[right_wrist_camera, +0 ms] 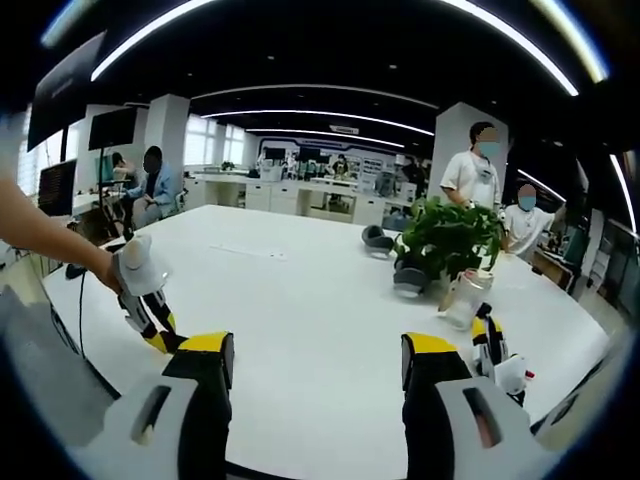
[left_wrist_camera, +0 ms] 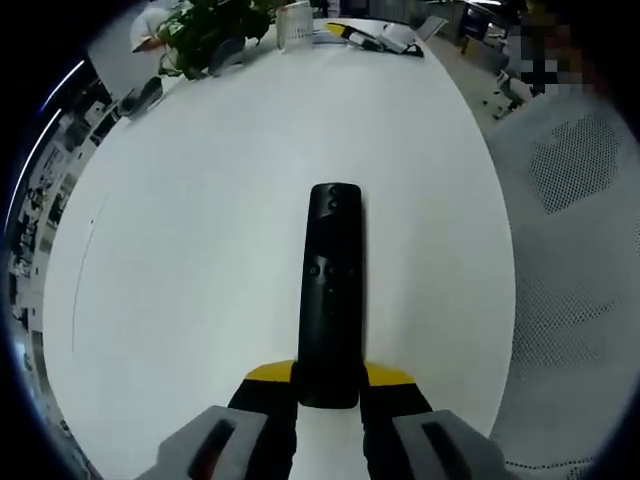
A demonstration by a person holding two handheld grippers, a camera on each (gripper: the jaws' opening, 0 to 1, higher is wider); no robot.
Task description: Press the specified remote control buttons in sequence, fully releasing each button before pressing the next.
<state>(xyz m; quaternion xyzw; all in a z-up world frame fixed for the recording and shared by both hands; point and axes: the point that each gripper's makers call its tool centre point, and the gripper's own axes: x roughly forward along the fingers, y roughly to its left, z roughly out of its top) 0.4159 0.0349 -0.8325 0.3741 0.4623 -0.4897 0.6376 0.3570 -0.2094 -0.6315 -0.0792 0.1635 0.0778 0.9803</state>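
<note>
Jaws of our left gripper [left_wrist_camera: 328,395] close on the near end of a black remote control [left_wrist_camera: 332,290], pinning it against the white table [left_wrist_camera: 180,260] as it lies flat, face up. Our right gripper [right_wrist_camera: 318,365] hangs well above the same table, jaws spread wide with nothing between them. In the right gripper view, the left gripper [right_wrist_camera: 150,310] shows at the near left edge, held by a person's hand.

We judge the risk plain: a press from that height could land off-target on the small buttons [left_wrist_camera: 330,270], or tip the remote's free far end if the left grip slips.

The remote's long axis runs straight away from the left gripper, its top end pointing toward a potted plant [left_wrist_camera: 205,30] and clutter at the table's far edge. Beyond, in the right gripper view, people stand in an open office.
</note>
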